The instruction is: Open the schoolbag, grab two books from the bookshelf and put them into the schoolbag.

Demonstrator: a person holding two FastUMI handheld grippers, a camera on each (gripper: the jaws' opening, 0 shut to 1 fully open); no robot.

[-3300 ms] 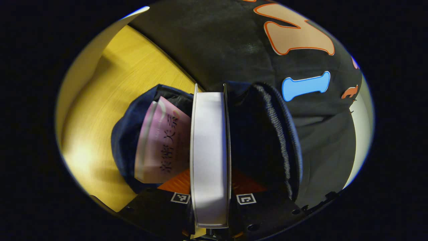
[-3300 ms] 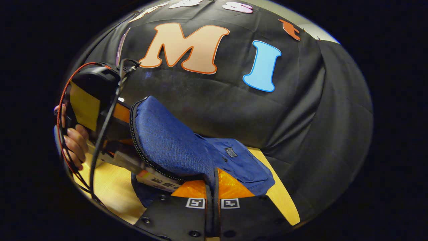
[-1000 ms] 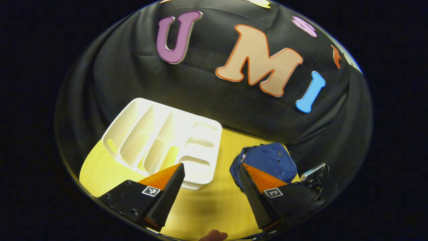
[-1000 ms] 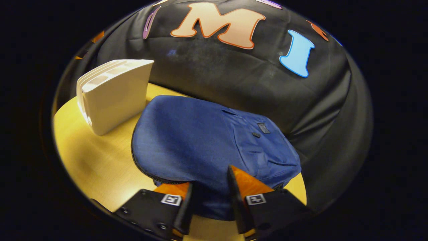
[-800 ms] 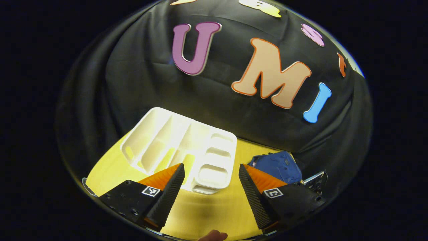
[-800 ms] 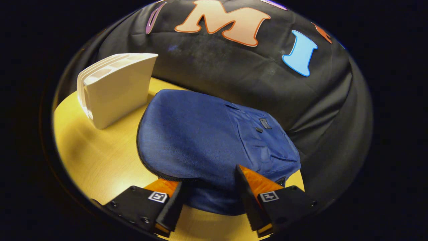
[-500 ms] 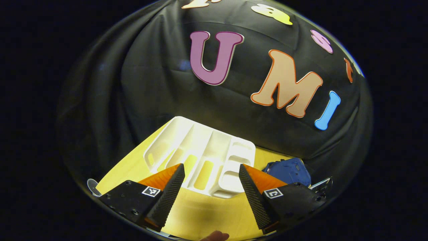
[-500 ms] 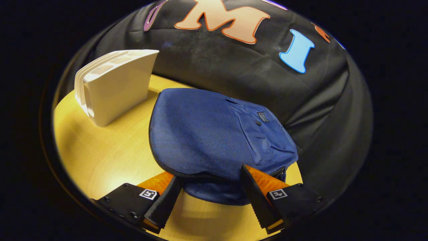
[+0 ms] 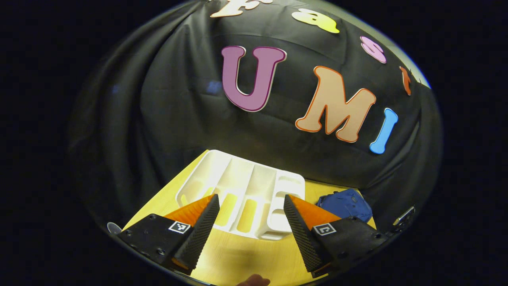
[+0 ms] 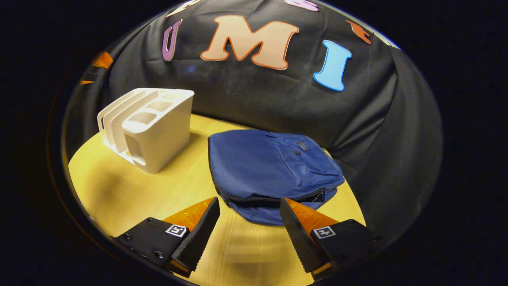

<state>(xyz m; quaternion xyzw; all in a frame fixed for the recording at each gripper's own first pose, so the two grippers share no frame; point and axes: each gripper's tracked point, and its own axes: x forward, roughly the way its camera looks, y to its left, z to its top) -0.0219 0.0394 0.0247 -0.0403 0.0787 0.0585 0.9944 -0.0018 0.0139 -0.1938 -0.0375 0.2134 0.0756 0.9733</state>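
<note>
Fingers of your left gripper (image 9: 251,222) and right gripper (image 10: 249,226) are spread, empty, clear of the schoolbag (image 10: 274,167); beside it, the bookshelf (image 10: 152,125) looks emptied.

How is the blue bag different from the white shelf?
The bag is blue soft cloth, while the shelf is white and stiff. The bag lies flat and floppy, while the shelf stands upright. The shelf has open slots with nothing in them, while the bag has a zipper along its edge. Both sit on the yellow table, apart from each other, and neither open gripper touches them.
</note>
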